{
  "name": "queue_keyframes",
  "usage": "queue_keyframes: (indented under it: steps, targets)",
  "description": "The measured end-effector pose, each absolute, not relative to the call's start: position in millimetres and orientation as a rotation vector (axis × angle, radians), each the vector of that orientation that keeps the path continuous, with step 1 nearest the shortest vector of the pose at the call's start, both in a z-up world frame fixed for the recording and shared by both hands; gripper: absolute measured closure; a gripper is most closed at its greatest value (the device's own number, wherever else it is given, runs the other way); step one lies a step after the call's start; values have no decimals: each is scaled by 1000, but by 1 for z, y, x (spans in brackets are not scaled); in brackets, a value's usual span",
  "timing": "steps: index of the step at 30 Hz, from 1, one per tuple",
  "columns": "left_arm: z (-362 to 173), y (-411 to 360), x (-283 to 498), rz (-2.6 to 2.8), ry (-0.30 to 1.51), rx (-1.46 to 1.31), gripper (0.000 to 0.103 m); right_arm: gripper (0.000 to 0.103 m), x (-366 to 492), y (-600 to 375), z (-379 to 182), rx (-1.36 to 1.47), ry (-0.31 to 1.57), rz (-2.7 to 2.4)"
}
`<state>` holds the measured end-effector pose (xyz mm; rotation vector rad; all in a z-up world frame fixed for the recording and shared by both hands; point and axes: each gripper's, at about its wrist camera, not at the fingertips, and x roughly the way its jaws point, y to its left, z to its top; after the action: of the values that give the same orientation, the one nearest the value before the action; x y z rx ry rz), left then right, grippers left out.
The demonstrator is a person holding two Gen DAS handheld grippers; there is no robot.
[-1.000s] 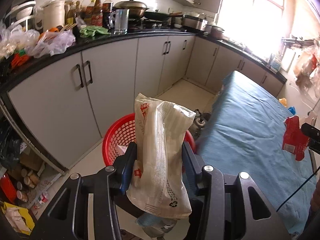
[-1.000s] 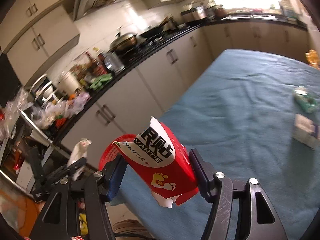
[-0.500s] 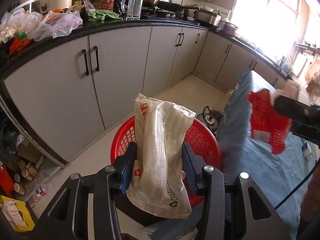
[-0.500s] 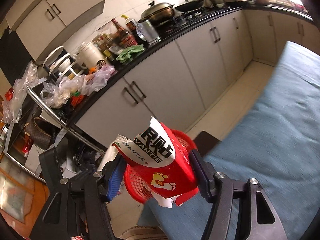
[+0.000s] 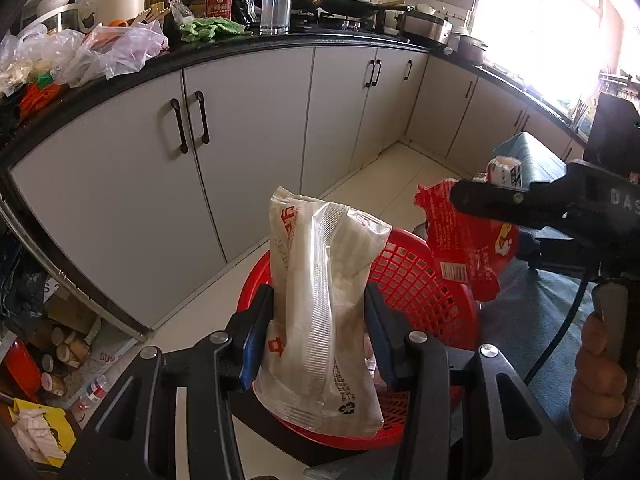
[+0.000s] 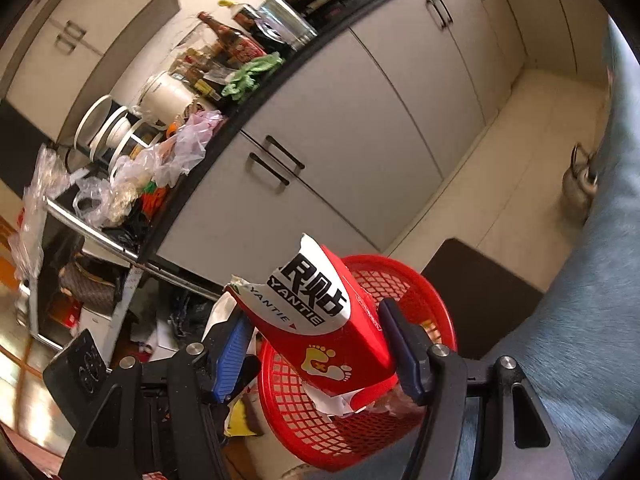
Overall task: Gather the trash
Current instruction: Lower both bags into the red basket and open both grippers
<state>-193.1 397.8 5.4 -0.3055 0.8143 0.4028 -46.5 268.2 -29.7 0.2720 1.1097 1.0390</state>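
Observation:
My left gripper (image 5: 316, 324) is shut on a white crinkled plastic wrapper (image 5: 320, 308) with red print, held upright over the near side of a red mesh basket (image 5: 416, 280). My right gripper (image 6: 316, 344) is shut on a red snack packet (image 6: 320, 328) with black-and-white lettering and a yellow footprint, held above the same basket (image 6: 432, 320). In the left wrist view the right gripper (image 5: 460, 196) reaches in from the right with the red packet (image 5: 460, 248) over the basket's far rim.
The basket stands on a dark stool (image 6: 480, 276) beside the blue-cloth table (image 6: 592, 320). Grey cabinets (image 5: 248, 152) under a cluttered black counter (image 5: 224, 48) run behind. A metal kettle (image 6: 580, 188) sits on the floor. Clutter lies on the floor at left (image 5: 48, 360).
Both grippers have moved from over the table to above the red basket. The right gripper with the red packet now hangs over the basket beside the left one. Both grips are unchanged.

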Motion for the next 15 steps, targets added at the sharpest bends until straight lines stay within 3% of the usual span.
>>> queue_keyframes:
  steps: [11,15]
  targets:
    - [4,397,-190,397,813,-297,54,27,-52,284,-31,191,1080,1068]
    - [6,398,-194,392,809,-312,46,27,-52,283,-31,202,1077,1073]
